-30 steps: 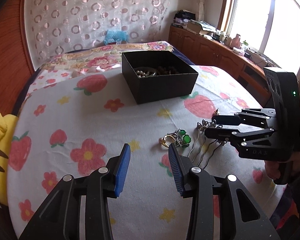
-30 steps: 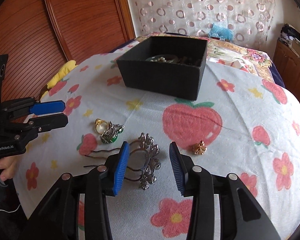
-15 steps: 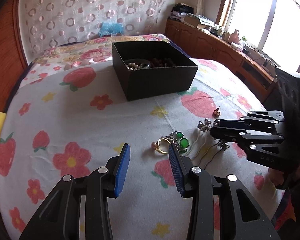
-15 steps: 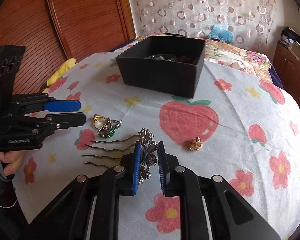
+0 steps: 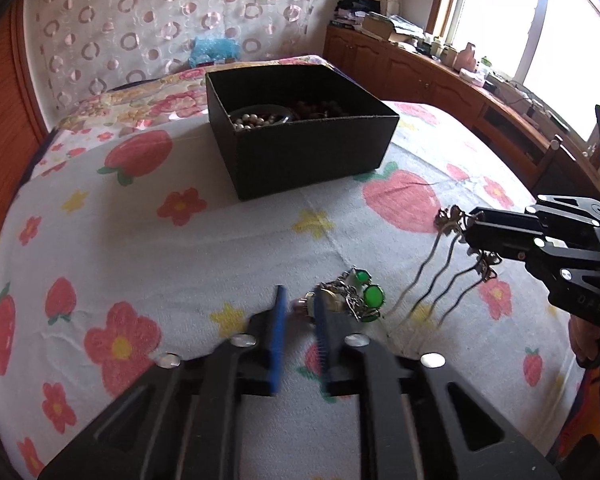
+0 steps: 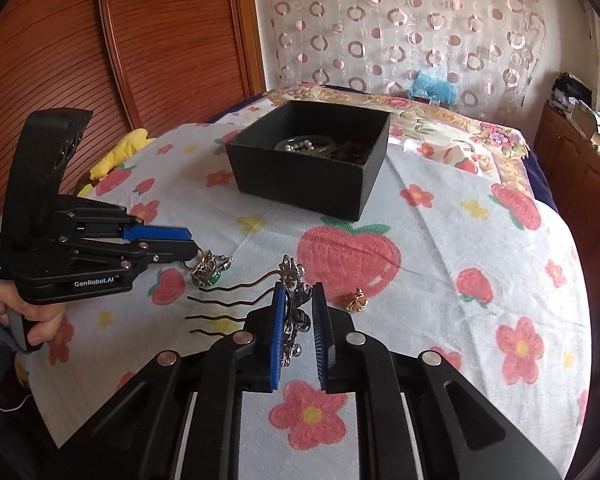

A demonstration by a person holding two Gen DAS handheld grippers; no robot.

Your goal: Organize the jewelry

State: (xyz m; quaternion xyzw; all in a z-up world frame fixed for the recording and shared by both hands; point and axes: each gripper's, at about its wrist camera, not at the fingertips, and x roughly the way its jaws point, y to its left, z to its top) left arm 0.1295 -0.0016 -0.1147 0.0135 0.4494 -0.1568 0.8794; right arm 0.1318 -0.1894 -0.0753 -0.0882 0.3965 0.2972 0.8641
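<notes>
A black open box (image 5: 300, 148) with pearls and dark beads inside stands at the far middle of the bed; it also shows in the right wrist view (image 6: 312, 164). My right gripper (image 6: 298, 312) is shut on a silver flowered hair comb (image 6: 294, 292) and holds it just above the cloth, prongs pointing left; the comb also shows in the left wrist view (image 5: 448, 264). My left gripper (image 5: 300, 312) is nearly shut around a gold ring with green-stone jewelry (image 5: 352, 298), seen too in the right wrist view (image 6: 210, 270).
A small gold flower earring (image 6: 356, 300) lies on the strawberry-print cloth (image 6: 460, 240) right of my right gripper. A yellow cushion (image 6: 116, 156) lies at the bed's left edge. Wooden cabinets (image 5: 440, 80) run along the window side.
My left gripper moved forward to the ring and green jewelry and its jaws closed on it. My right gripper, shut on the hair comb, lifted it a little off the cloth.
</notes>
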